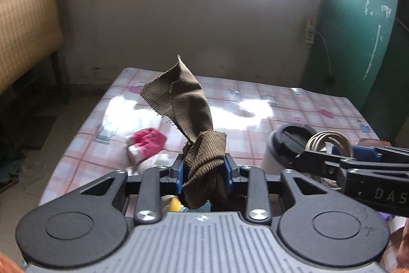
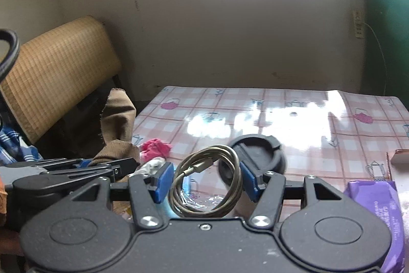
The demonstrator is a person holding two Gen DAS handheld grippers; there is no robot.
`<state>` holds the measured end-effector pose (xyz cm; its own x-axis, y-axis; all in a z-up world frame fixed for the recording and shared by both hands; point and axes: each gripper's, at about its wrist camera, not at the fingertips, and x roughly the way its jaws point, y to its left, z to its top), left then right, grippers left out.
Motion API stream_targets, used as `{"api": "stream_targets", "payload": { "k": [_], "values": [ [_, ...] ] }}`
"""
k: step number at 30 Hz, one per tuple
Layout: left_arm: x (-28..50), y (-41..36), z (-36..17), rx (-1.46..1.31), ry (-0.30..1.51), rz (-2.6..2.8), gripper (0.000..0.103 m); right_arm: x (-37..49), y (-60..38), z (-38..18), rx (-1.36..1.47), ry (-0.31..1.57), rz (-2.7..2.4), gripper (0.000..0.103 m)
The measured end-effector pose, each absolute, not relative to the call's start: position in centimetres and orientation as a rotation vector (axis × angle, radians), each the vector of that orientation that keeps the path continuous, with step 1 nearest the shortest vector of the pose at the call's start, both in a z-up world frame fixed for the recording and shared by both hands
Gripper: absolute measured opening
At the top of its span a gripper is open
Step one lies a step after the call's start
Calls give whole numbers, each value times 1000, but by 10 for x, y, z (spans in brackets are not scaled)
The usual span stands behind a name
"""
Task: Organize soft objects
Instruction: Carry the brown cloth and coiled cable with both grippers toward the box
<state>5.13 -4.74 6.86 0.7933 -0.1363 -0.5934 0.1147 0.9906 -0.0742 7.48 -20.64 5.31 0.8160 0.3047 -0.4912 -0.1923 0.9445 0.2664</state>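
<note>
Left wrist view: left gripper (image 1: 204,172) pads pinch brown cloth (image 1: 189,104), loose end standing above the fingers; right gripper (image 2: 203,181) holds coiled cable (image 2: 207,183) between wide jaws; keep both clamped, carry cloth clear of table (image 1: 281,99)

table (image 2: 294,104) (checked cloth) | black-lidded cup (image 1: 281,145) | purple packet (image 2: 378,211) | woven chair (image 2: 58,68)
</note>
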Motion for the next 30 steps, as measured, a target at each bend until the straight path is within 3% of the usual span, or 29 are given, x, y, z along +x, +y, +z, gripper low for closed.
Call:
{"api": "stream_targets", "payload": {
  "k": [30],
  "values": [
    [63, -144, 71, 38, 662, -294, 32, 65, -302, 43, 294, 559, 103, 69]
  ]
}}
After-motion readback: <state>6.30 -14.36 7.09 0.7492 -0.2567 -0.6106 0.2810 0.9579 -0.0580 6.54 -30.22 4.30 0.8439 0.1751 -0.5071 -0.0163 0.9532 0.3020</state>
